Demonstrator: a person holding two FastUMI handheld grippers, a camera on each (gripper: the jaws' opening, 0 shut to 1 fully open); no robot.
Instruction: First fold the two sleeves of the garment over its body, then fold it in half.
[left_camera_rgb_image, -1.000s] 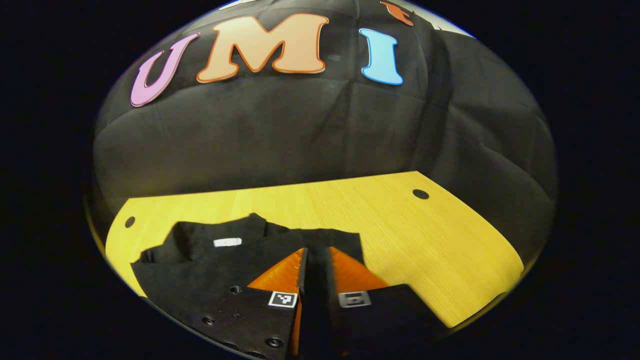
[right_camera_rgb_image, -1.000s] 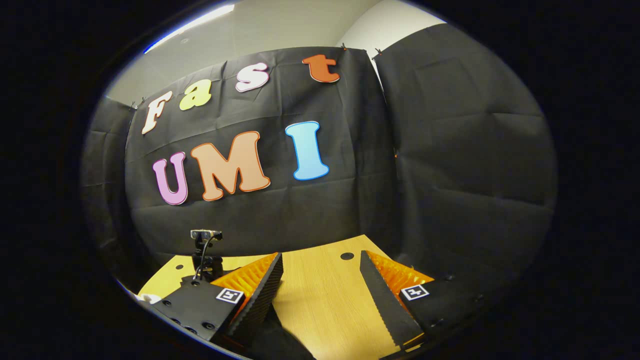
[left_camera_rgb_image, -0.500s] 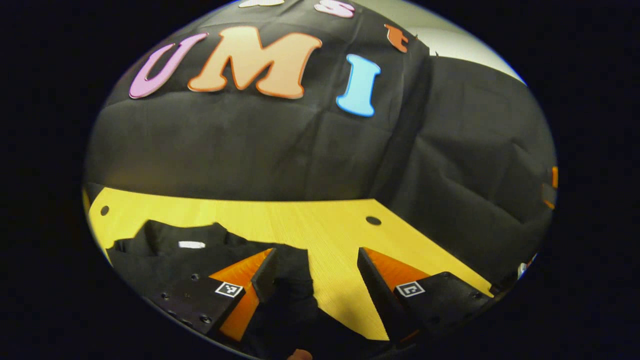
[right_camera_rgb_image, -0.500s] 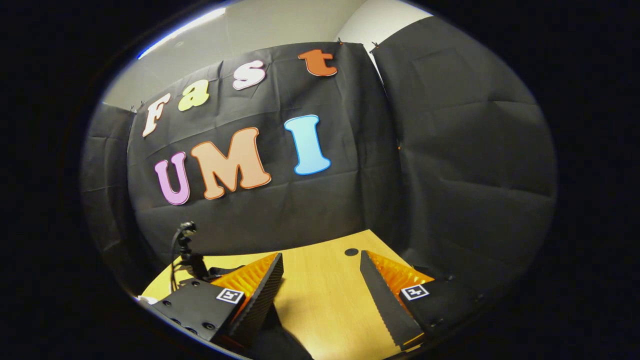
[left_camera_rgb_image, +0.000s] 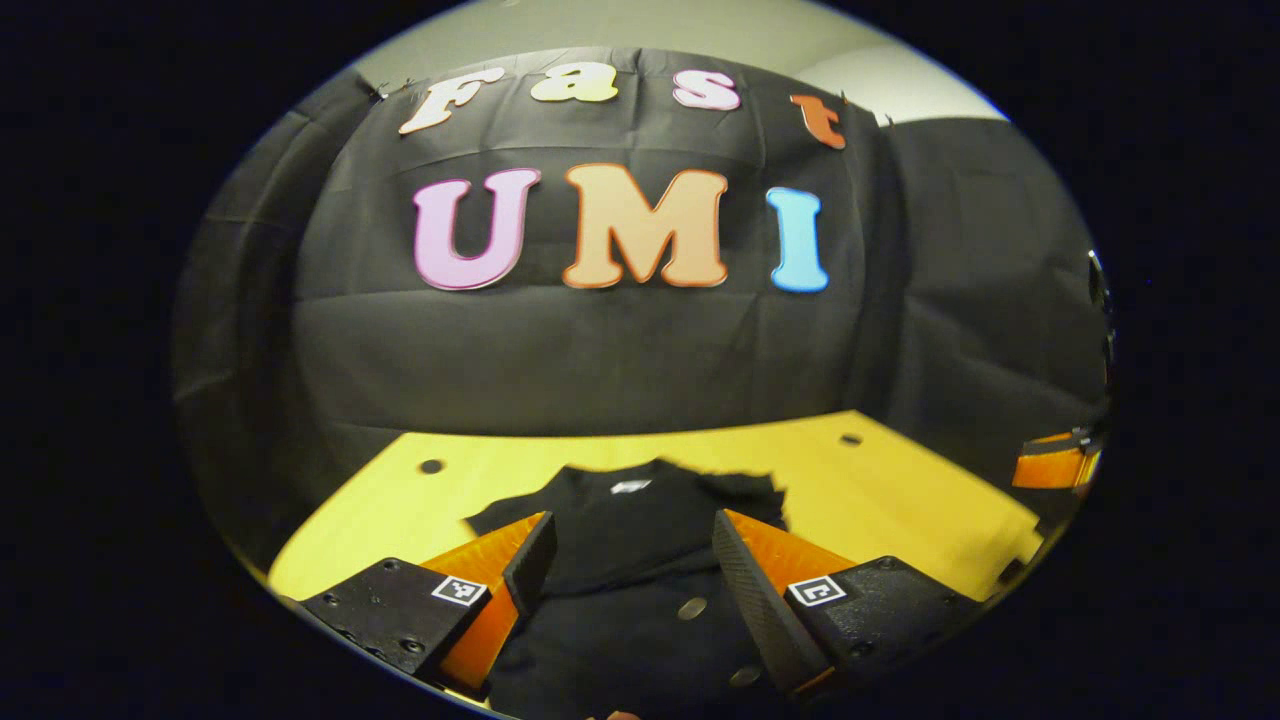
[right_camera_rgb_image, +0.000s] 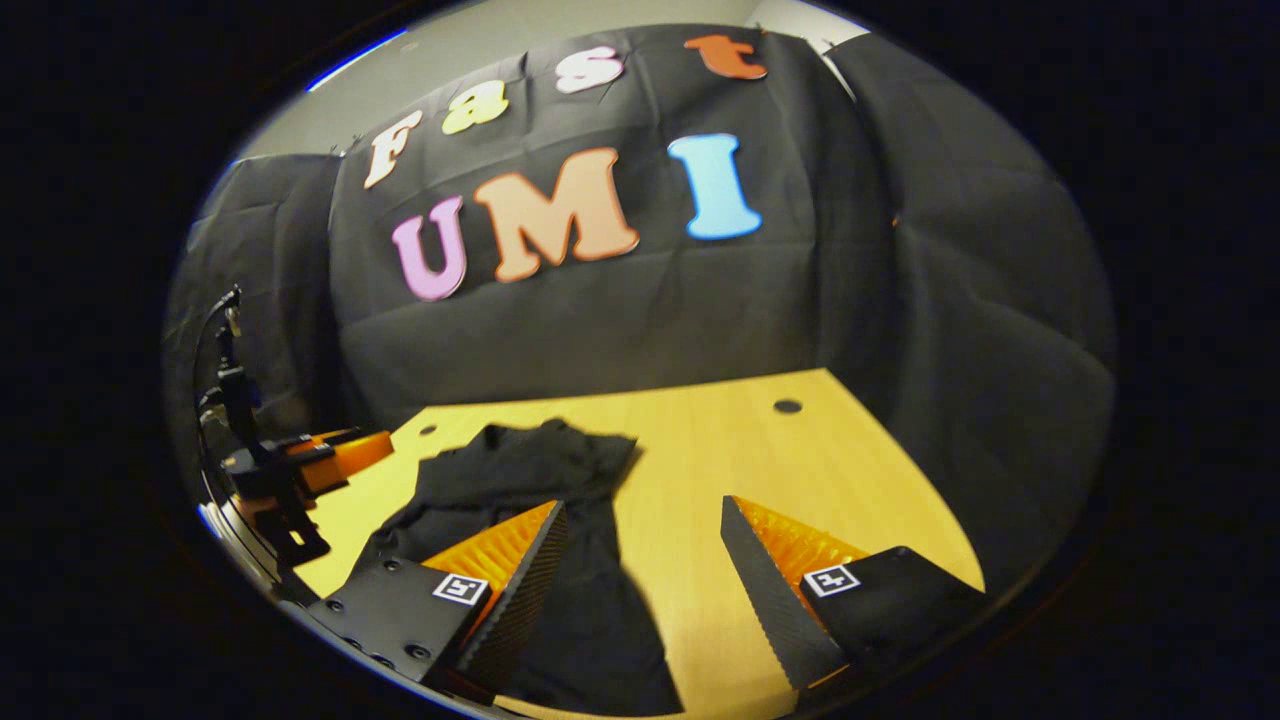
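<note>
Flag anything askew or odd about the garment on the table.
The black garment lies rumpled on the wooden table, its far edge uneven and its right side bunched. No damage or spill shows.

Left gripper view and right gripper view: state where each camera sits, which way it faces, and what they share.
Left gripper view: rides on the left gripper, above the table's near edge, facing the booth wall; its open fingers frame the black garment.
Right gripper view: rides on the right gripper, angled across the table; open fingers over the garment's right edge and bare wood; the left gripper shows at its left.
Shared: the garment, the table, the wall.
</note>
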